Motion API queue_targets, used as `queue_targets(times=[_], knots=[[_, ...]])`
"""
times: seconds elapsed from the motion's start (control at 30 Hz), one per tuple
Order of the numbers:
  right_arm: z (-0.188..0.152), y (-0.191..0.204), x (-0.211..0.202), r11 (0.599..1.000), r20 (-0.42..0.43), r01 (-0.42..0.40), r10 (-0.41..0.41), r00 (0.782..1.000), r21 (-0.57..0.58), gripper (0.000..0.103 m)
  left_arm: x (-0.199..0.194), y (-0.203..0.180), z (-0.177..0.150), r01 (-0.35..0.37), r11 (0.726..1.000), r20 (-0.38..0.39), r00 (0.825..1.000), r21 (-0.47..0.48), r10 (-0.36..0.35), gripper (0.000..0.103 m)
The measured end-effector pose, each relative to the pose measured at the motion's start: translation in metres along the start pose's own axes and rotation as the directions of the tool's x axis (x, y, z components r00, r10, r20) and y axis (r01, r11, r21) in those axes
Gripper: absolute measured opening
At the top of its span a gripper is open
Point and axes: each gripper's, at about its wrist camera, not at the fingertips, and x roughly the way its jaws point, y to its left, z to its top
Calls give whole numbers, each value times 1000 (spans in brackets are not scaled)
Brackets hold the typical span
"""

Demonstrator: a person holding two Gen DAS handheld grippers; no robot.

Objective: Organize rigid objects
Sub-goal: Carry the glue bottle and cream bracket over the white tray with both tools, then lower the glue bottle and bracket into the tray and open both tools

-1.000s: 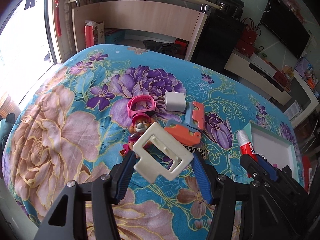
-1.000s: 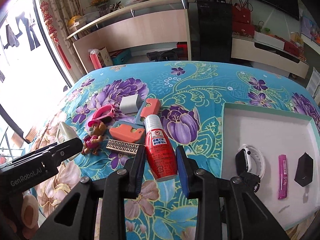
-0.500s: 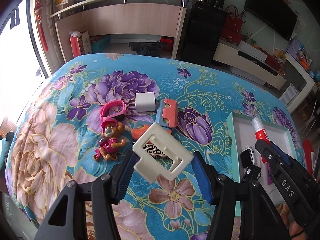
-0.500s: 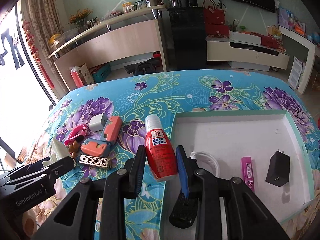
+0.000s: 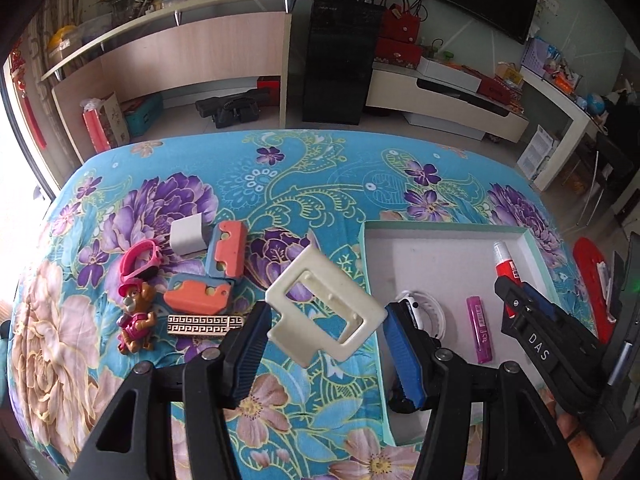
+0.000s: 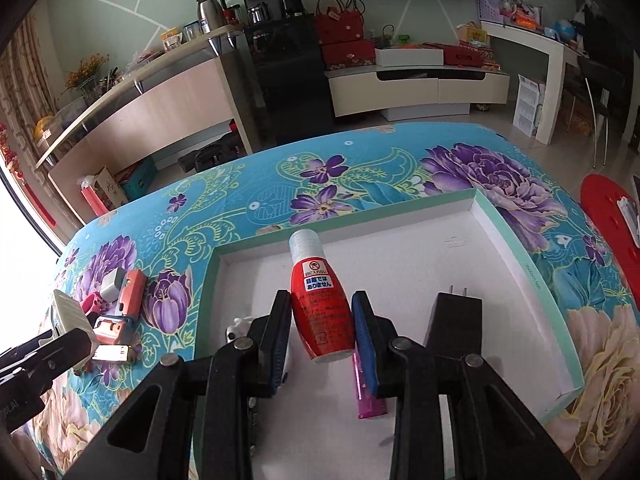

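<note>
My left gripper (image 5: 324, 334) is shut on a cream plastic bracket (image 5: 324, 312) and holds it above the floral cloth, just left of the white tray (image 5: 424, 230). My right gripper (image 6: 322, 330) is shut on a red bottle (image 6: 322, 312) with a white cap and holds it over the tray's (image 6: 516, 248) inside. In the tray lie a white watch (image 5: 424, 312), a purple stick (image 5: 478, 328) and a black plug adapter (image 6: 454, 320). On the cloth at left lie two orange-blue blocks (image 5: 228, 256), a white charger (image 5: 186, 234), a pink band (image 5: 138, 262), a toy pup (image 5: 134, 312) and a patterned bar (image 5: 204, 324).
The table is covered by a blue floral cloth (image 5: 320, 184). A red stool (image 6: 608, 212) stands off the table's right edge. Shelving, a black cabinet and a low TV bench stand behind the table.
Both grippers have swung right with their loads. The red bottle has gone from over the cloth to over the tray's inside; the bracket has come near the tray's left edge.
</note>
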Motion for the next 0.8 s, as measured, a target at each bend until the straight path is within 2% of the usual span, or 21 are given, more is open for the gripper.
queue_targets(times=[0.17, 0.3, 0.67, 0.8], knots=[[1, -31, 1, 996, 6, 66, -67, 998, 59, 32, 16, -36, 7, 18, 997, -21, 1000, 81, -16, 61], [0, -47, 7, 992, -2, 76, -77, 997, 103, 32, 30, -58, 11, 49, 992, -38, 998, 117, -44, 61], [5, -51, 19, 991, 1, 77, -78, 997, 113, 32, 77, -83, 25, 134, 985, -116, 986, 112, -120, 61], [5, -50, 23, 991, -9, 80, -80, 997, 109, 32, 91, -84, 22, 126, 986, -146, 983, 109, -109, 61]])
